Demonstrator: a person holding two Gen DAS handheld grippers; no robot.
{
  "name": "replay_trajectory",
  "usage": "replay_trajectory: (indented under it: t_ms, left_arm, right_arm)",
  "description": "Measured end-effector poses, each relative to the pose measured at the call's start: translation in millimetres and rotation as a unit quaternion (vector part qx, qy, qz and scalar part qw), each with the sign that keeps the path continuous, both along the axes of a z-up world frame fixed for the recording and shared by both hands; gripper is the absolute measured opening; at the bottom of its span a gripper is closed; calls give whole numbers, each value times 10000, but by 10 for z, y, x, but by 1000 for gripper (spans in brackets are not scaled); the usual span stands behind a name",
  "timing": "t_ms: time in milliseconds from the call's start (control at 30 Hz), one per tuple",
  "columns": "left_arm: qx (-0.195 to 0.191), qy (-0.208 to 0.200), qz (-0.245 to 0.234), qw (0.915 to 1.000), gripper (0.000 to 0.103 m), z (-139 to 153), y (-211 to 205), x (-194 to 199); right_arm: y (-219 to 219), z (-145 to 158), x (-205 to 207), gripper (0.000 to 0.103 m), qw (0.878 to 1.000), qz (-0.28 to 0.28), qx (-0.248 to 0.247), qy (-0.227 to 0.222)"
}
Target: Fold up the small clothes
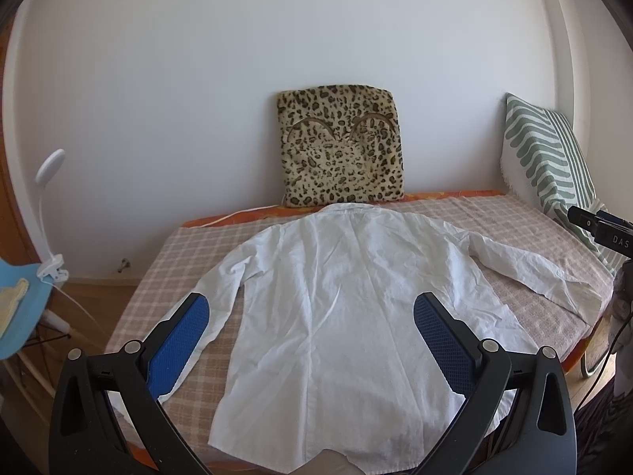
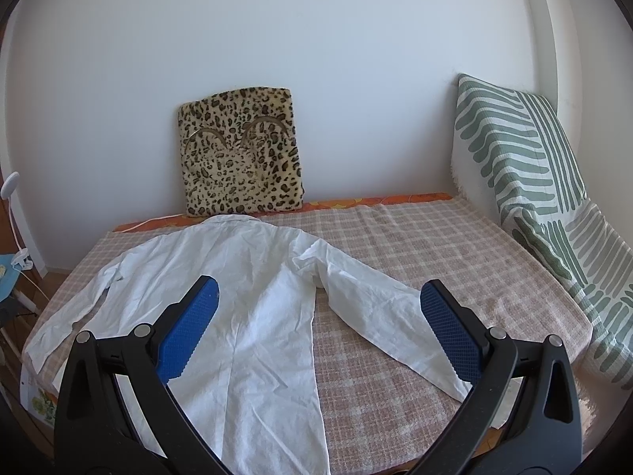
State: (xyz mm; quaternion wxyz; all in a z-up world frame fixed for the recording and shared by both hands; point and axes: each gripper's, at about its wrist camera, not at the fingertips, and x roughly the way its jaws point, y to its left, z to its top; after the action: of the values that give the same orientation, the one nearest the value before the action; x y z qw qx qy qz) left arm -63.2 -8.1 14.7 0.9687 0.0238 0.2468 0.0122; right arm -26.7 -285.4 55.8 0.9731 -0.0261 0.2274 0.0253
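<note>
The bed (image 1: 474, 217) fills the middle of my view; the white shirt (image 1: 336, 285) lies flat on it, sleeves out; a spotted cushion (image 1: 342, 146) leans behind, a striped pillow (image 2: 526, 166) at right; my left gripper (image 1: 312, 316) and right gripper (image 2: 316, 308) hang wide apart, holding nothing.

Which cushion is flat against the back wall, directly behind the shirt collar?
The leopard-print cushion, upright against the back wall just beyond the white shirt collar. The green-striped cushion leans in the right corner, away from the shirt.
</note>
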Motion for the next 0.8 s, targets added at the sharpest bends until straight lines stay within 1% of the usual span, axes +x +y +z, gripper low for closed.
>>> replay_trajectory:
  t_ms: [133, 300, 467, 800]
  left_arm:
    - [-18, -4, 114, 9999, 103, -14, 39, -8]
    - [-68, 44, 138, 9999, 103, -34, 85, -17]
    - [40, 11, 183, 9998, 103, -45, 98, -47]
    - [39, 68, 397, 9992, 103, -107, 294, -88]
  right_arm:
    - [44, 1, 19, 103, 10000, 25, -17, 3]
    - [69, -12, 33, 103, 10000, 42, -7, 2]
    - [92, -24, 45, 103, 10000, 59, -5, 22]
    - [365, -74, 118, 103, 9996, 258, -56, 46]
